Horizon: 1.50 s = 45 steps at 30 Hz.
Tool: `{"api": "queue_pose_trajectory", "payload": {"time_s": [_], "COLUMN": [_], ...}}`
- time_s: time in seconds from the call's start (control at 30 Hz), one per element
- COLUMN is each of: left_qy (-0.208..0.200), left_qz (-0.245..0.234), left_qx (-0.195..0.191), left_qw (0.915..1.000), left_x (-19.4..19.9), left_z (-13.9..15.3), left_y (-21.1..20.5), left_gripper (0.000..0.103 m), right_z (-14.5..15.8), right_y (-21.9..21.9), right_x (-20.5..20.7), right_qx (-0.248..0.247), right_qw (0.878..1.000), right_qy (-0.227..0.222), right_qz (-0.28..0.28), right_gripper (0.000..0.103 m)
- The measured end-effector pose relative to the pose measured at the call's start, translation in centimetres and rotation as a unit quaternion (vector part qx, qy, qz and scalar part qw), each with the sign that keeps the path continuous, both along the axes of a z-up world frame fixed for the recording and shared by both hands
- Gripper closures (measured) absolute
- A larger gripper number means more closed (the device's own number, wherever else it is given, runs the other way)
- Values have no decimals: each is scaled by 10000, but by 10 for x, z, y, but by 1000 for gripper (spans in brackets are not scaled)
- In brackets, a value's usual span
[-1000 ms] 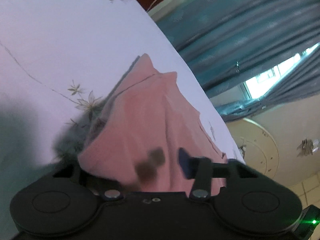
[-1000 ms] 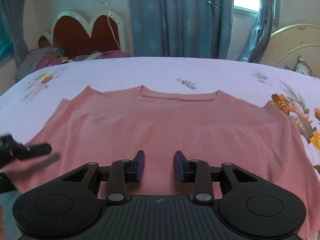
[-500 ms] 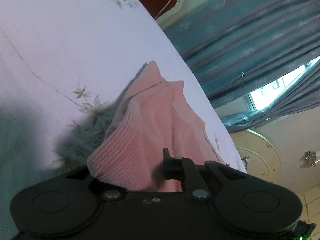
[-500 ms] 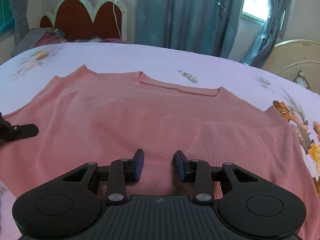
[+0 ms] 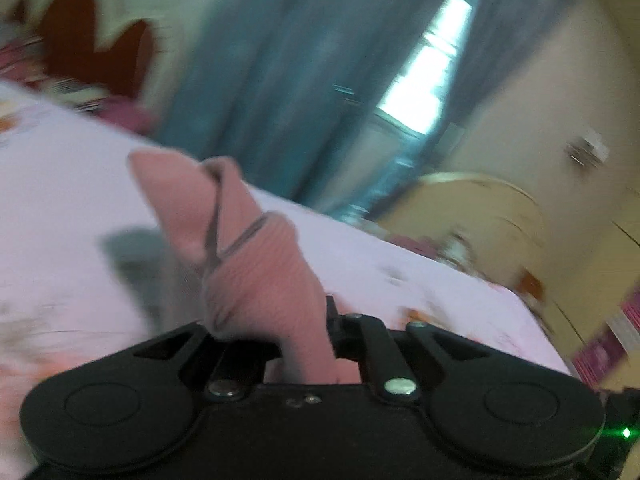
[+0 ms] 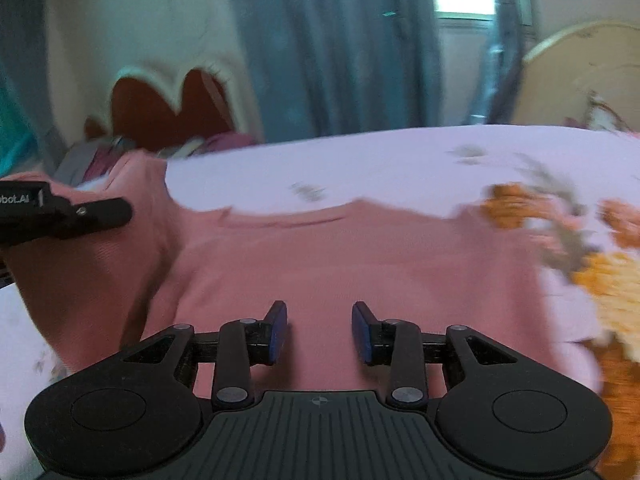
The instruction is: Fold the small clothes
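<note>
While the pink knit top (image 6: 340,264) lies spread across the middle of the right wrist view on the floral bedsheet (image 6: 400,160), its left side is lifted off the bed at the left edge of that frame, where the left gripper (image 6: 96,212) is clamped on a bunched fold of it. In the left wrist view the same fabric (image 5: 256,276) rises from between the closed fingers up toward the upper left of the frame, pinched tight. The right gripper (image 6: 319,332) hovers low over the hem at the lower centre, its blue pads apart and holding nothing. The neckline (image 6: 288,218) sits at the far side, in the middle of the frame, so the top points away from the camera, collar far and hem near, and its long axis looks to run left to right. Judging from this, the coming fold turns on carrying the raised left side rightward over the body; the left gripper is the nearer one and already has the cloth
</note>
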<state>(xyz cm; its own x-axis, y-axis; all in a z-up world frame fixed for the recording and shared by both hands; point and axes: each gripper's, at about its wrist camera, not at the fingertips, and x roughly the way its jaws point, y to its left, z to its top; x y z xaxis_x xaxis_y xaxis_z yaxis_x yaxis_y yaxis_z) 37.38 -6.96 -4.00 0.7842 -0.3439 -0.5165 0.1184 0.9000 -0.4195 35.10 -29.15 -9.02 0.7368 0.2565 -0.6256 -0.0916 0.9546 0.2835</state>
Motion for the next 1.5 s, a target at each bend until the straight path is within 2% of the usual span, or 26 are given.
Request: {"api": "queue_pose_trajectory", "payload": {"time_s": [0.1, 0.17, 0.23, 0.3, 0.33, 0.4, 0.43, 0.5, 0.57, 0.6, 0.7, 0.77, 0.83, 1.0, 1.13, 1.17, 1.2, 1.23, 1.4, 1.43, 1.5], "left_qy": [-111, 136, 569, 848, 859, 651, 630, 603, 540, 500, 502, 503, 582, 722, 843, 893, 937, 962, 957, 923, 874], "left_qz": [-747, -1132, -1472, -1694, -1781, -1924, -2049, -2285, -2391, -2371, -2079, -1752, -1344, -613, -426, -393, -373, -340, -342, -364, -404], "left_qx": [198, 364, 713, 1023, 1116, 1320, 1340, 1322, 1324, 1352, 1403, 1421, 1397, 1234, 1148, 1096, 1069, 1067, 1049, 1054, 1025], "left_qw": [9969, 9928, 9849, 9765, 9739, 9702, 9675, 9626, 9604, 9607, 9667, 9729, 9793, 9878, 9889, 9892, 9891, 9890, 9893, 9895, 9901], "left_x": [0, -1, -4, -12, -20, -33, -37, -43, -51, -56, -61, -60, -52, -34, -21, -16, -11, -11, 2, 4, 3], "left_z": [-9, -33, -65, -89, -93, -90, -86, -77, -69, -66, -55, -51, -50, -51, -53, -54, -56, -57, -62, -61, -61], "left_y": [-69, -108, -140, -161, -166, -173, -175, -176, -171, -168, -143, -123, -101, -65, -52, -51, -50, -47, -48, -50, -53], "left_gripper": [94, 94, 93, 85, 82, 65, 60, 45, 40, 39, 39, 39, 39, 39, 39, 39, 39, 39, 39, 39, 35], "right_z": [2, -2, -5, -7, -7, -2, 0, 3, 1, 0, -7, -11, -14, -35, -49, -49, -49, -49, -30, -23, -17], "right_y": [-53, -86, -111, -130, -136, -141, -141, -136, -127, -123, -112, -109, -103, -95, -94, -92, -91, -90, -96, -100, -108], "right_x": [-17, -28, -34, -40, -41, -44, -43, -35, -26, -24, -18, -15, -10, 8, 20, 21, 23, 24, 20, 16, 11], "right_qx": [-80, -112, -91, 64, 166, 408, 522, 733, 945, 1038, 1028, 1114, 1049, 786, 818, 812, 853, 938, 727, 652, 518], "right_qw": [9993, 9980, 9967, 9958, 9956, 9954, 9954, 9955, 9948, 9941, 9940, 9928, 9932, 9946, 9936, 9936, 9930, 9919, 9949, 9961, 9973], "right_qy": [-13, 90, 199, 254, 231, 125, 85, 55, 132, 180, 368, 438, 509, 681, 777, 789, 813, 856, 676, 574, 495], "right_qz": [-376, -614, -780, -876, -898, -857, -797, -602, -356, -264, -92, -100, -52, 21, 21, 27, 48, 80, 194, 165, 144], "right_gripper": [67, 67, 67, 67, 67, 67, 67, 66, 40, 19, 19, 24, 47, 49, 49, 53, 73, 85, 91, 96, 96]}}
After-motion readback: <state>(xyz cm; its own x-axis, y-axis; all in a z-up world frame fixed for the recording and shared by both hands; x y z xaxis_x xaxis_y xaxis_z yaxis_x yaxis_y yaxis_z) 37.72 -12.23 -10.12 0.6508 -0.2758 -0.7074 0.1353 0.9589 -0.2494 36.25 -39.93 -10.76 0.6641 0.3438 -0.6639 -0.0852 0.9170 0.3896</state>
